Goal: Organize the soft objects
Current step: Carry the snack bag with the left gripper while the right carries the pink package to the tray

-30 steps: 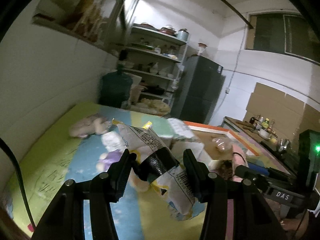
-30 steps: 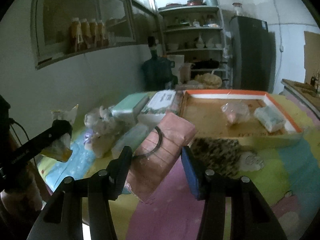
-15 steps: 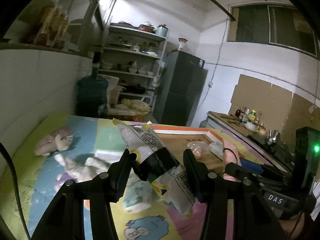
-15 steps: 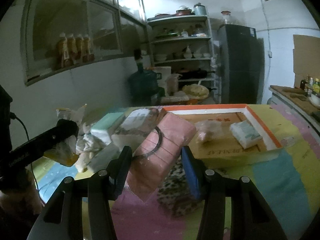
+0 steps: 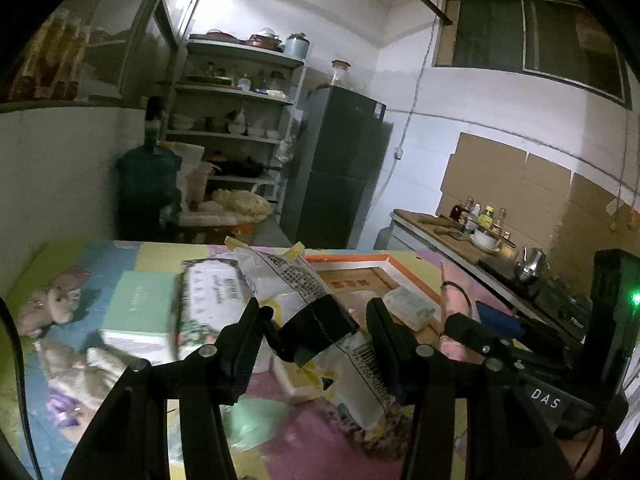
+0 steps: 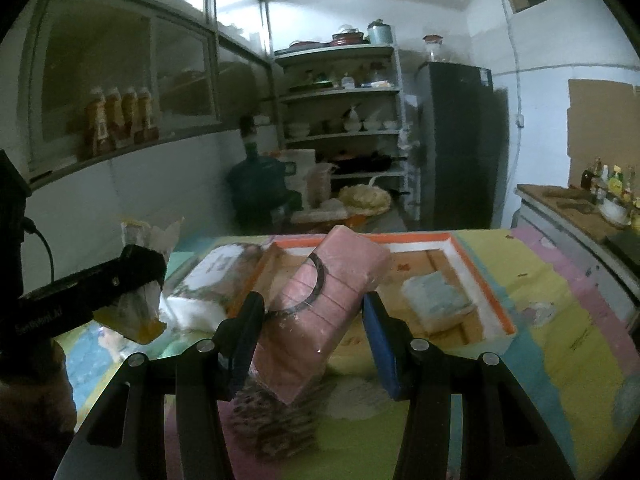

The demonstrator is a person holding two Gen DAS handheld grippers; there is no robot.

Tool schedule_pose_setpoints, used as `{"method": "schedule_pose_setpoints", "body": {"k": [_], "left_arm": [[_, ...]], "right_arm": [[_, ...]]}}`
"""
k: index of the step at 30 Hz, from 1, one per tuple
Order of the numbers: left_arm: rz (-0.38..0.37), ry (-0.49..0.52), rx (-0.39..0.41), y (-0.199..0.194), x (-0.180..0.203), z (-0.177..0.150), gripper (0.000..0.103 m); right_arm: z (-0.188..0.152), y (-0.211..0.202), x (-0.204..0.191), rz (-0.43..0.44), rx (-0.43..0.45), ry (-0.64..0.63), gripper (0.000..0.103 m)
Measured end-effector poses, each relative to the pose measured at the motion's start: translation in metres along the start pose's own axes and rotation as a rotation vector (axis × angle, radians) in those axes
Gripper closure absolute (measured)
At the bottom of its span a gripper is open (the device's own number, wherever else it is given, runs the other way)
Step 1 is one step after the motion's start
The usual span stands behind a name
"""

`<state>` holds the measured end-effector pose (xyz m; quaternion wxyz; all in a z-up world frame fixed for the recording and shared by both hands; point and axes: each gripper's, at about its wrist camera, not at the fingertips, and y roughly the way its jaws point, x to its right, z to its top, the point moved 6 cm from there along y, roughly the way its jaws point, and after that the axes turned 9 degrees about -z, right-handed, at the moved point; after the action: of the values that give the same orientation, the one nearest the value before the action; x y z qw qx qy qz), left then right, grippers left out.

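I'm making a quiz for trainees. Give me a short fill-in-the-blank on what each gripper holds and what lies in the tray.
The left gripper holds a crinkled snack ____.
The right gripper holds a block wrapped in ____ plastic.
The tray ahead has an ____ rim.
A small pale packet lies ____ the tray.

Missing words: bag; pink; orange; inside

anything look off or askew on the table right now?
Nothing spilled or torn. Both carried items sit askew: the snack bag hangs diagonally in the left hand-held gripper, and the pink pack is tilted in the right hand-held gripper. Soft toys lie in a loose heap outside the orange-rimmed tray.
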<state>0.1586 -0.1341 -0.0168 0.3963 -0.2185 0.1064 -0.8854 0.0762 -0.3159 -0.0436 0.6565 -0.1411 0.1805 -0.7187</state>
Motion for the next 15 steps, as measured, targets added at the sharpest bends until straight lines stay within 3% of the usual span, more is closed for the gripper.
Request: {"method": "schedule_pose_setpoints", "body": {"k": [15], "left_arm": [[-0.016, -0.036, -0.073, 0.074, 0.018, 0.005, 0.051]], "right_arm": [[0.020, 0.036, 0.059, -0.037, 0.015, 0.014, 0.051]]}}
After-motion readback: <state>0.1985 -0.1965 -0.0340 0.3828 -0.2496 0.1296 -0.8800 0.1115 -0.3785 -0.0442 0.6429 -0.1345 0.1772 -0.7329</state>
